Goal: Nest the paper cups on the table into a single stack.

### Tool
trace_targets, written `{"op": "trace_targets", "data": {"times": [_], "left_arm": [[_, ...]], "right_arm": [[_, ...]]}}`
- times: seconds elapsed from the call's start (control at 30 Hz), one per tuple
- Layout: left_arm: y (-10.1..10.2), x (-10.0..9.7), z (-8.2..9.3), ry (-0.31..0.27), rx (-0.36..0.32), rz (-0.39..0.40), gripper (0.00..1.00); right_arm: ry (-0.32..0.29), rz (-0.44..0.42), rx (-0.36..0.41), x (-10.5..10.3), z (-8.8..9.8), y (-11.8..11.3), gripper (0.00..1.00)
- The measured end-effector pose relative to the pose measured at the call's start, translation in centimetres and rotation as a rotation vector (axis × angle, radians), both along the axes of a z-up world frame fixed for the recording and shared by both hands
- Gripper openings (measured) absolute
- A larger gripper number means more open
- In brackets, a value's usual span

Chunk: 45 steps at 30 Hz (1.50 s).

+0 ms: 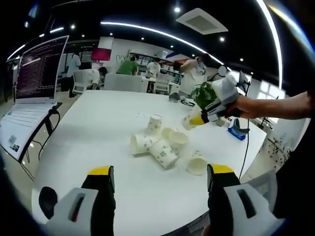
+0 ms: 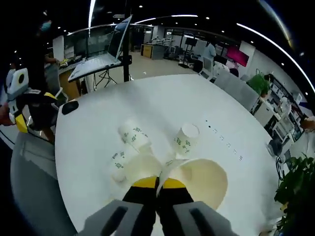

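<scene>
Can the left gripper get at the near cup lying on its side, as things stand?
Probably yes. The left gripper is open, and the cup lying on its side sits on the table just ahead of its jaws with nothing between. The right gripper holds its cup farther back.

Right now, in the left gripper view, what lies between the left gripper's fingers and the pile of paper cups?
Only bare white table. The left gripper hangs open near the table's edge, with nothing before the paper cups.
</scene>
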<state>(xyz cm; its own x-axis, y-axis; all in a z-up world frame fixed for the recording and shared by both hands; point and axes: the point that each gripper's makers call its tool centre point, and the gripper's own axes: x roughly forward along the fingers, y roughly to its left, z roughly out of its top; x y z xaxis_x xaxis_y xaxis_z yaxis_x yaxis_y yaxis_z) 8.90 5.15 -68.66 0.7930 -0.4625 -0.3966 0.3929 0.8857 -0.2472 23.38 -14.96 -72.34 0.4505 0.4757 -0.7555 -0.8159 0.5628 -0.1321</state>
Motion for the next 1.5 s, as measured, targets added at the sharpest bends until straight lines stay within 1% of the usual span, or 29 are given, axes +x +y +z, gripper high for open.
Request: {"op": "trace_targets", "data": {"times": [0.07, 0.17, 0.2, 0.37, 0.6, 0.97, 1.27, 1.3, 1.5], "left_arm": [[-0.1, 0.1, 0.0, -0.001, 0.000, -0.003, 0.75], [-0.2, 0.1, 0.1, -0.002, 0.002, -0.006, 0.75], [-0.2, 0.1, 0.2, -0.002, 0.002, -0.007, 0.75], [-0.3, 0.1, 0.3, -0.006, 0.002, -0.010, 0.75], [0.0, -0.1, 0.1, -0.004, 0.003, -0.003, 0.75], [0.9, -0.3, 0.0, -0.003, 0.008, 0.018, 0.76], [0.7, -0.2, 0.3, -0.005, 0.017, 0.017, 0.77], [0.6, -0.2, 0.4, -0.006, 0.017, 0.017, 0.77], [0.5, 0.1, 0.7, -0.011, 0.017, 0.014, 0.77]], "right_arm": [[-0.004, 0.023, -0.007, -0.1, 0.0, 0.5, 0.00], [0.001, 0.047, -0.015, -0.8, 0.0, 1.1, 0.00], [-0.001, 0.066, -0.021, -0.7, 0.0, 1.8, 0.00], [0.007, 0.101, -0.035, -1.3, -0.3, 2.6, 0.00], [0.024, 0.138, -0.069, -1.4, -1.6, 3.5, 0.00], [0.052, 0.159, -0.088, -1.7, -2.2, 4.2, 0.00], [0.082, 0.161, -0.107, -1.8, -3.4, 4.4, 0.00], [0.083, 0.160, -0.108, -1.8, -3.3, 4.4, 0.00], [0.101, 0.152, -0.113, -2.3, -4.0, 4.2, 0.00]]}}
